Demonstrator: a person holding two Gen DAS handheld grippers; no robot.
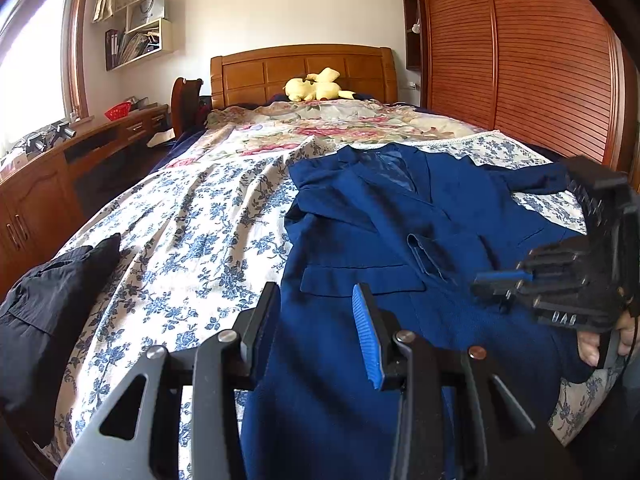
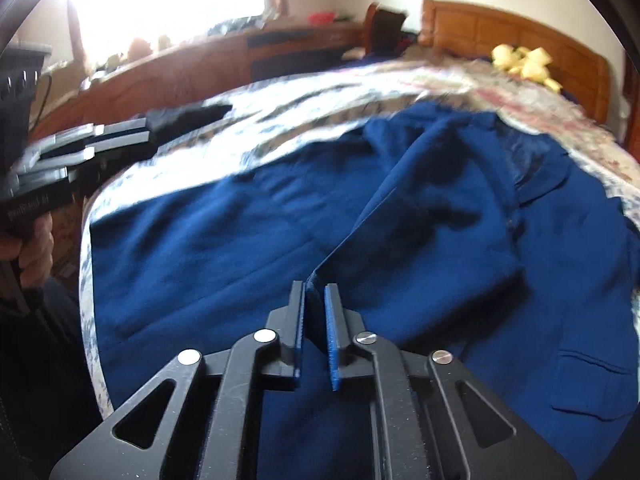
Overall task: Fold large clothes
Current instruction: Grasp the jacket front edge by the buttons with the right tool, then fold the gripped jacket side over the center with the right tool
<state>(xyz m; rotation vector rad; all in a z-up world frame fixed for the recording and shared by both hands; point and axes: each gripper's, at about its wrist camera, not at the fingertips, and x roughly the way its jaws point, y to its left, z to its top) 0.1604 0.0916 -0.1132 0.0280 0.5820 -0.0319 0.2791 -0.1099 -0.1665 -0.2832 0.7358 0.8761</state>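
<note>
A bedroom with a wooden headboard (image 1: 304, 72) and slatted wardrobe doors; the bed (image 1: 192, 216) wears a blue-flowered sheet, and on it the blue jacket (image 1: 360, 248) lies front up, collar toward the headboard, hem toward the person.

The left tool (image 1: 316, 320) hovers over the jacket's hem end with its jaws wide apart and nothing between them, probably waiting to take a second hold. The right tool (image 2: 316, 320) has its jaws nearly closed on a raised fold of the jacket, likely the sleeve or front edge, which climbs from the flat cloth straight into the pads. Lifting that edge suggests it is meant to be carried across the body of the jacket for a first fold; the right wrist view is blurred, so I cannot tell how firm the pinch is.

A black garment (image 1: 52, 292) lies at the bed's edge, well apart from the jacket on its far side from the wardrobe. A yellow plush toy (image 1: 316, 86) sits against the headboard, beyond the collar. Neither blocks the fold.
</note>
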